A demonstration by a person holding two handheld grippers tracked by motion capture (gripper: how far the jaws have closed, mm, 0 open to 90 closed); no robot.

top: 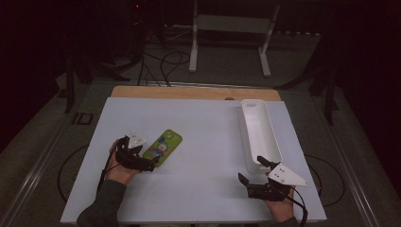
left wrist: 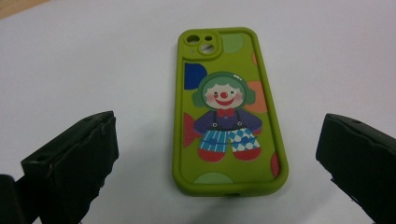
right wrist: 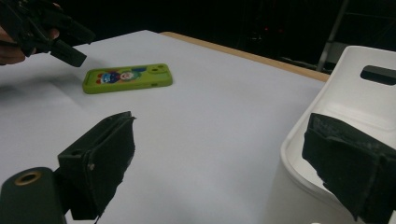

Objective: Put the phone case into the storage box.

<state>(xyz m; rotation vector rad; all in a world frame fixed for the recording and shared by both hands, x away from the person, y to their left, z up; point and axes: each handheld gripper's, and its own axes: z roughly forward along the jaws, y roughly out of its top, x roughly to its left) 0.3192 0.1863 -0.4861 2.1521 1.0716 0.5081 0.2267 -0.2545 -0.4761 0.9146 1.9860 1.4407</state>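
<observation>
Black jaws of the left gripper (left wrist: 219, 154) are standing wide apart at the bottom of the left gripper view, and between them, just ahead, the green phone case (left wrist: 227, 112) is lying flat on the white table (left wrist: 93, 56) with its clown picture facing up. Its long axis is running straight away from the gripper, so the near short end is sitting in the gap while the camera cutout end is pointing off toward the far side. From the high view, the left gripper (top: 142, 158) is hovering right at the case (top: 163, 147), which is resting on the left half of the table, and the right gripper (top: 250, 172) is waiting well apart, also spread open and holding nothing, beside the near end of the white tray (top: 260, 137). Judging by this, the left hand is much the nearer one, and the jaws are straddling the case's width, so closing on its long sides looks like the likely grasp
</observation>
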